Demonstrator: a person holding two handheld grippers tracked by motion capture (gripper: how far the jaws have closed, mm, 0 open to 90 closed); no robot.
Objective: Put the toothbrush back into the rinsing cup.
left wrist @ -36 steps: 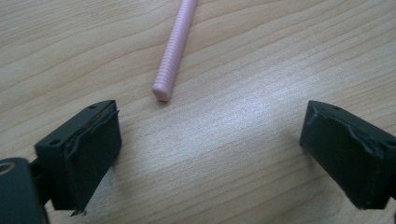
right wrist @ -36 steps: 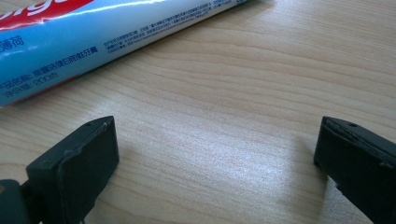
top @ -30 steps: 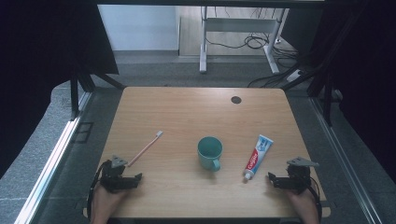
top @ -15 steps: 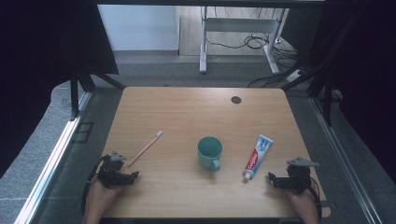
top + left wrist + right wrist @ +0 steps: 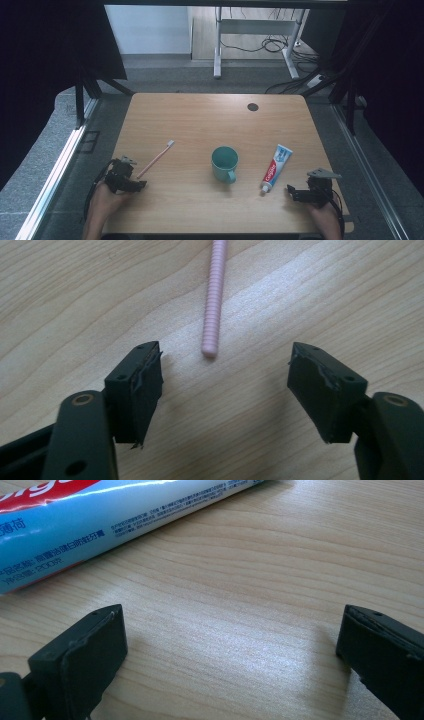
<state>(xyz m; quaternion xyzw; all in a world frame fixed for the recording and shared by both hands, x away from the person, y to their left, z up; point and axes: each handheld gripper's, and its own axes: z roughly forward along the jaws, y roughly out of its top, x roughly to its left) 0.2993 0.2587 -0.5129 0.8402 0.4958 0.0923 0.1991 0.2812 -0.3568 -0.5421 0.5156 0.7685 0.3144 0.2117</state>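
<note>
A pink toothbrush (image 5: 156,159) lay flat on the wooden worktop (image 5: 210,120), well to the left of the teal mug (image 5: 224,163). Its long axis ran on a slant, the pale bristle head pointing away from the person and toward the mug's side, the handle end pointing back at the left hand-held gripper (image 5: 134,185). That gripper stood wide open with nothing in it, just short of the handle. From above the handle looked plain; the left gripper view brought out fine ribbing along the toothbrush (image 5: 212,300) and its rounded tip lying just ahead of the gap in the left hand-held gripper (image 5: 225,372).

Right of the mug lay a toothpaste tube (image 5: 273,167), cap end toward the person. The right hand-held gripper (image 5: 295,194) rested near that cap, also spread wide and empty. The right gripper view showed small Chinese print and "200" on the toothpaste tube (image 5: 100,515), with part of a red-and-white logo.
</note>
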